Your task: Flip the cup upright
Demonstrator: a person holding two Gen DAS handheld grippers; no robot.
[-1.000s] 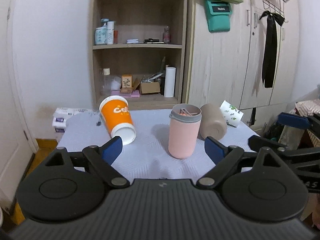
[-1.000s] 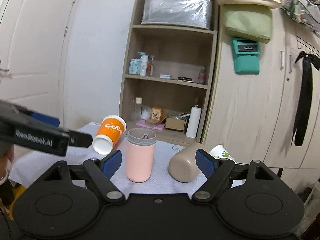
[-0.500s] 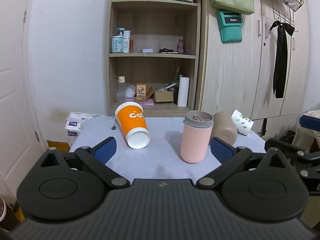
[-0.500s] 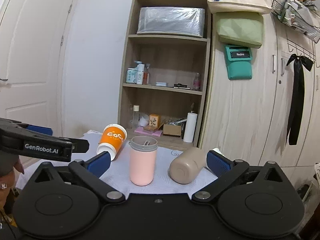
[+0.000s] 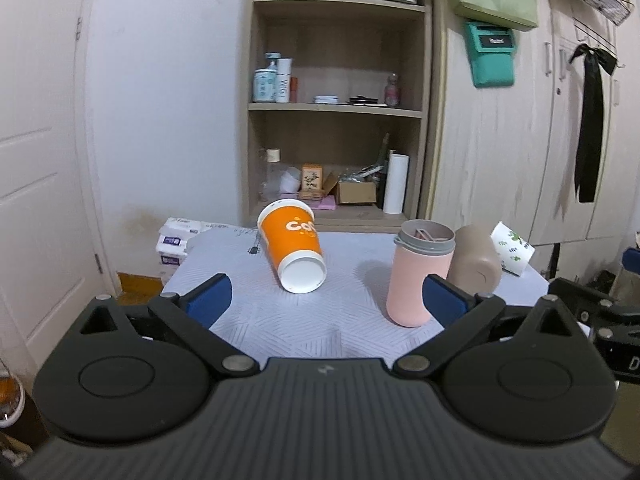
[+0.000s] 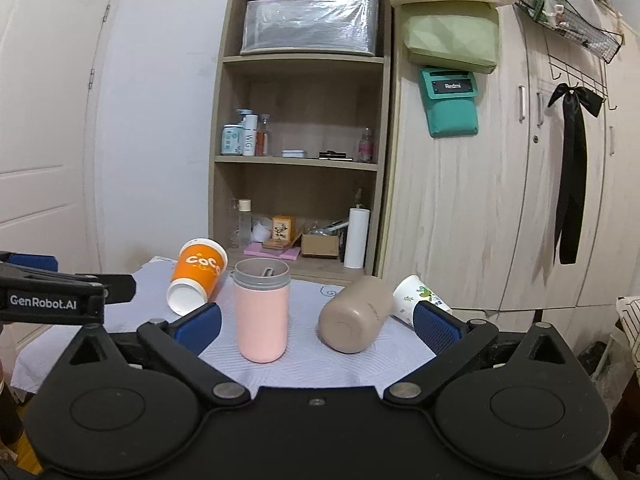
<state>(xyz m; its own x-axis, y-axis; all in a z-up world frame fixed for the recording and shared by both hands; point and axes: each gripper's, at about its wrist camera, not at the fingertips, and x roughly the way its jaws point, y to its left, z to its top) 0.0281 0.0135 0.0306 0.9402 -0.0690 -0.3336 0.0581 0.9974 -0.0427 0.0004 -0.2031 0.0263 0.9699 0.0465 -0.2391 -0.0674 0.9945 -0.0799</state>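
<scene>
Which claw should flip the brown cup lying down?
Probably the right claw: the brown cup lies between its open fingers. For the left claw, the pink cup stands in front of it.

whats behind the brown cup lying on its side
A white paper cup with a leaf print lies right behind the brown cup, also on its side. Only its printed side shows; the brown cup and a gripper finger cover the rest.

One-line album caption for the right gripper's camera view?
Open right gripper faces an upright pink cup among three toppled cups.
</scene>
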